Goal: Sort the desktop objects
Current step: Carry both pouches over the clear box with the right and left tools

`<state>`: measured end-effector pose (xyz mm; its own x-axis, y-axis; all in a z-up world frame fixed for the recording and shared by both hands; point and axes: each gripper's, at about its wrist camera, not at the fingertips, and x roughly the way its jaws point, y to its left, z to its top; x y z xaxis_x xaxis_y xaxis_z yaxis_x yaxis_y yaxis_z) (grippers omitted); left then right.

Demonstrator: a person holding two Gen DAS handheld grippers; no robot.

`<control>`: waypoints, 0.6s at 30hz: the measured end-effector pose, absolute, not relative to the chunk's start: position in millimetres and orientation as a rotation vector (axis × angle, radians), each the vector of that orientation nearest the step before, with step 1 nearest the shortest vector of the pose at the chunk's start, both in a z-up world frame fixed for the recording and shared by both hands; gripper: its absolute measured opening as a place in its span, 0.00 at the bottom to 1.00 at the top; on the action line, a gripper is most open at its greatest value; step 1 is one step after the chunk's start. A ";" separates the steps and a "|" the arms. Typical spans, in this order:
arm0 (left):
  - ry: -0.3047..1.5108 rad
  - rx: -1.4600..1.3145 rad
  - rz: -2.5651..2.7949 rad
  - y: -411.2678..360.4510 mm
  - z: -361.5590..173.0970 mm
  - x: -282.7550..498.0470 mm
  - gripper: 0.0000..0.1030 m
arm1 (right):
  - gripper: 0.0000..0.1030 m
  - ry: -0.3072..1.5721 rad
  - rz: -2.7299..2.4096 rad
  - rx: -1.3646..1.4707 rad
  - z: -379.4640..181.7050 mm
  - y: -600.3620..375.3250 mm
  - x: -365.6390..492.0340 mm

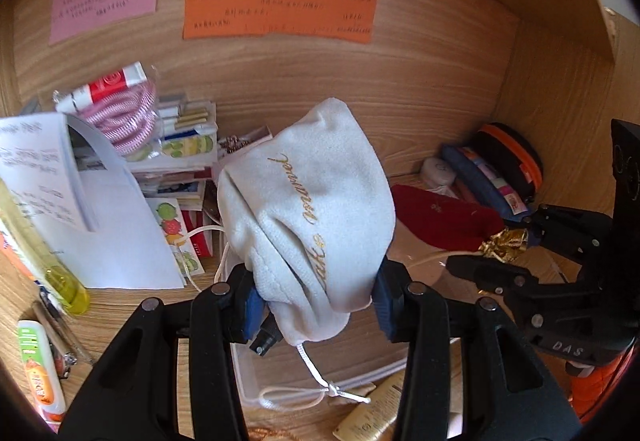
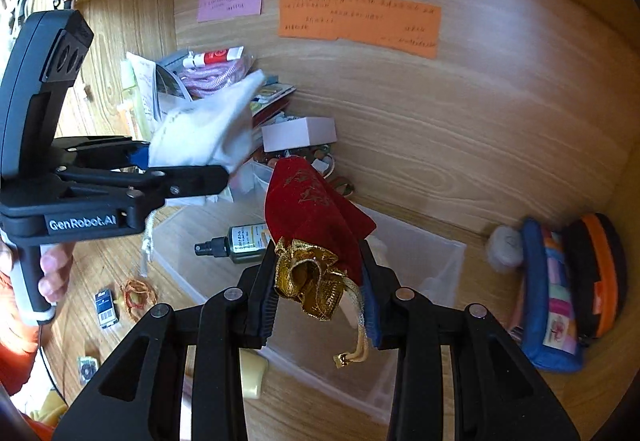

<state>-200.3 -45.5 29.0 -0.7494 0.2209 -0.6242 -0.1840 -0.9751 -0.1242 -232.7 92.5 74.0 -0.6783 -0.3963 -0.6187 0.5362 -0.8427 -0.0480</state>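
- Left hand-held gripper: clamped across the lower, gathered part of a white drawstring pouch, which is held clear of the worktop. The body of the pouch stands up beyond the pads, and its cord hangs below with a knot at the end.
- Right hand-held gripper: closed on the gold-trimmed neck of a red velvet pouch, held above a clear plastic bin that stands against the back panel.
- Risk, slip: both grips bear on soft, bunched fabric. A quick swing or a slight easing of the pads is likely to let either pouch slide out.
- Risk, snagging: the white cord and the gold tassel cord dangle freely. Either could catch on the bin rim or on a linkage during lowering, and so drag the bin.
- Risk, collision: the two tools work near each other, with the red pouch just beside the left one. Simultaneous movement toward the bin may bring them into contact.
- Risk, clutter: a spray bottle lies by the bin and a stack of papers and packets stands to the left. A wide sweep could topple them.
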 end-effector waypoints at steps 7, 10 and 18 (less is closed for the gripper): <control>-0.056 -1.068 2.705 -40.9 5.0 -217.2 0.43 | 0.31 0.328 -2.412 0.909 52.0 78.7 -249.9; -0.054 -1.102 2.686 -41.5 -4.1 -222.0 0.43 | 0.31 0.324 -2.402 0.934 43.9 78.7 -254.4; 0.030 -1.163 2.689 -33.8 -20.1 -225.8 0.44 | 0.34 0.307 -2.378 0.976 24.8 78.0 -264.2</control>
<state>-225.8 -33.8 -20.1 -0.6660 0.1853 -0.7226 -0.2013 -0.9774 -0.0650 -264.2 78.0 24.8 -0.5881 -0.3996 -0.7032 0.5652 -0.8249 -0.0039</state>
